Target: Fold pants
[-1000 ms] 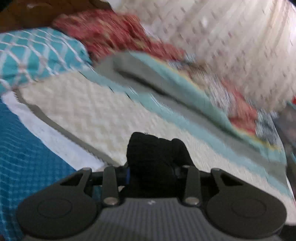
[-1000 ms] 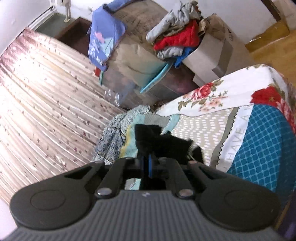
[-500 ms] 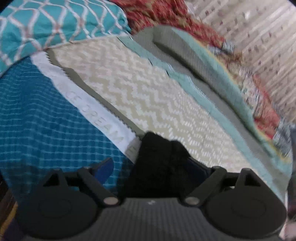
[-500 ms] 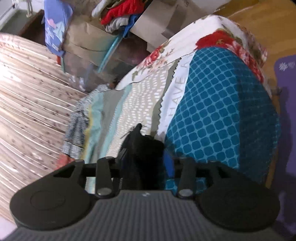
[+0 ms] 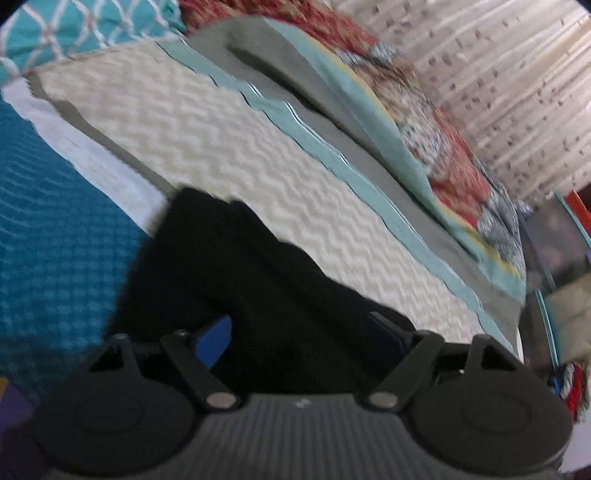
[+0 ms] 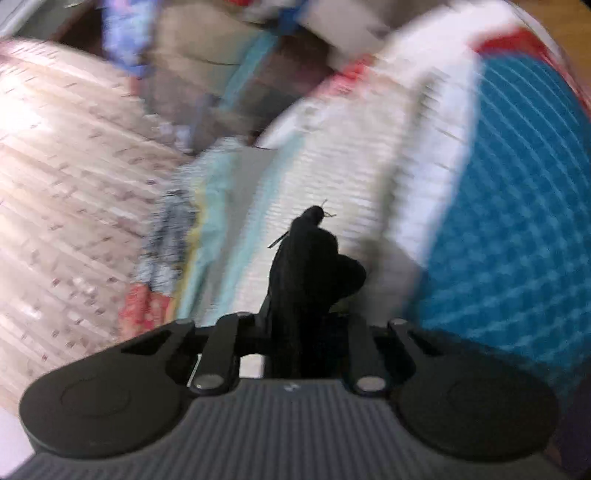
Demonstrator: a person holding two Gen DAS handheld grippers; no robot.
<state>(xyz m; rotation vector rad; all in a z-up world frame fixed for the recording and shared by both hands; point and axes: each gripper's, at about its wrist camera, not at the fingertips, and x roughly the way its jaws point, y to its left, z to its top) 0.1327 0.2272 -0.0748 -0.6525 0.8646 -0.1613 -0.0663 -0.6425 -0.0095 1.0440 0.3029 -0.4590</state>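
Black pants (image 5: pixel 266 295) lie on the bed (image 5: pixel 229 147), across the cream chevron and blue panels. Left gripper (image 5: pixel 299 332): fingers spread wide, cloth loose between them. Right gripper (image 6: pixel 306 325): fingers clenched on a bunched pants (image 6: pixel 310 269) end, raised above the bed (image 6: pixel 509 221). Right view is blurred.

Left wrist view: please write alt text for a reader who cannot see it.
The left tool, jaws spread wide, has a black fabric pair of pants lying between its fingers and draping onto a patchwork bedspread of cream zigzag, teal and grey panels. A teal lattice-print pillow lies at the top left, and a pale striped curtain hangs at the right; the picture is blurred.
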